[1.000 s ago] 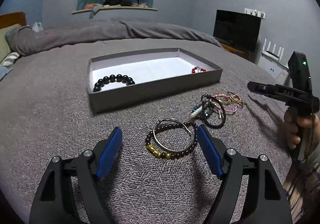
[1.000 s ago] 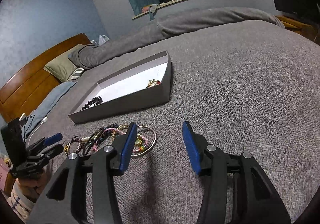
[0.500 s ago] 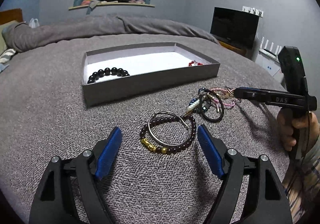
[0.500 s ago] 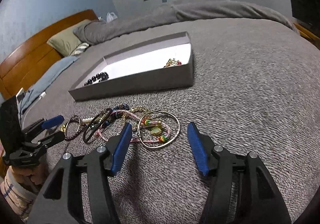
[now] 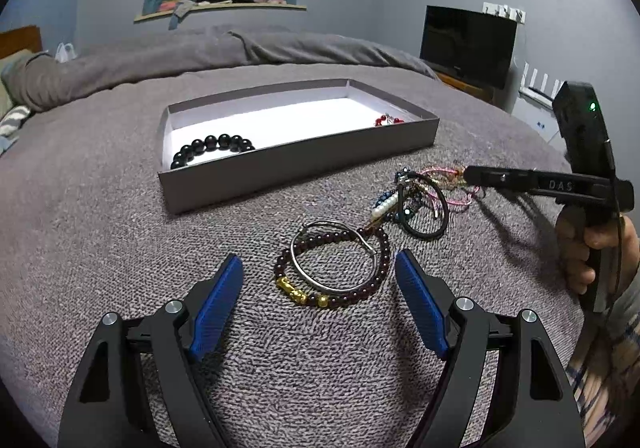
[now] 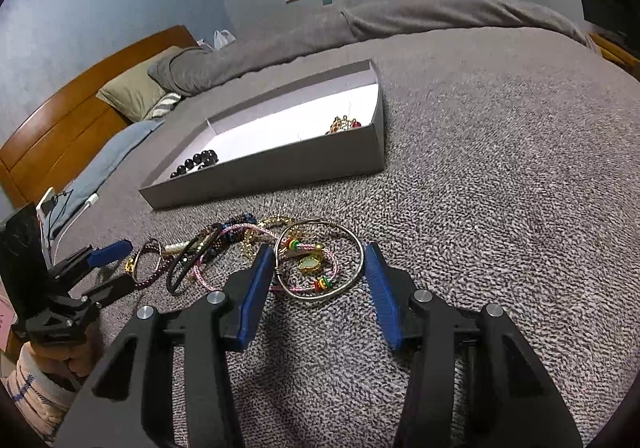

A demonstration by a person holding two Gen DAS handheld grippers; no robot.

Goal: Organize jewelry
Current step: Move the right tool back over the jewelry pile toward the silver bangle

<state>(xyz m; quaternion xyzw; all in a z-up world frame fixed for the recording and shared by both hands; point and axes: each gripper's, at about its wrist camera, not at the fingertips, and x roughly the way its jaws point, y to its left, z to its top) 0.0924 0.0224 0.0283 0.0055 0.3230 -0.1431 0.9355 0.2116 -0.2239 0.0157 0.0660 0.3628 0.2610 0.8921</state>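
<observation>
A grey open box [image 5: 304,164] [image 6: 280,168] lies on the bed, holding a black bead bracelet [image 5: 212,146] [image 6: 196,162] and a red and gold piece [image 5: 387,121] [image 6: 344,125]. Loose jewelry lies in front of it. My left gripper [image 5: 320,268] is open, its fingers on either side of a dark bead bracelet with gold beads [image 5: 340,292] and a silver ring [image 5: 332,256]. My right gripper [image 6: 318,268] is open around a silver bangle [image 6: 356,272] with a pink cord bracelet [image 6: 316,264] in it. Black bands and blue beads [image 5: 416,204] [image 6: 200,256] lie between the two.
The grey blanket [image 5: 100,248] [image 6: 500,188] covers the bed. A wooden headboard [image 6: 60,120] and pillows [image 6: 132,92] are at the left in the right wrist view. A TV [image 5: 468,44] stands at the back right. A phone with cable [image 6: 48,204] lies at the bed's left edge.
My right gripper has moved left and forward until its fingers straddle the silver bangle. My left gripper has edged closer to the dark bead bracelet. Both stayed open.
</observation>
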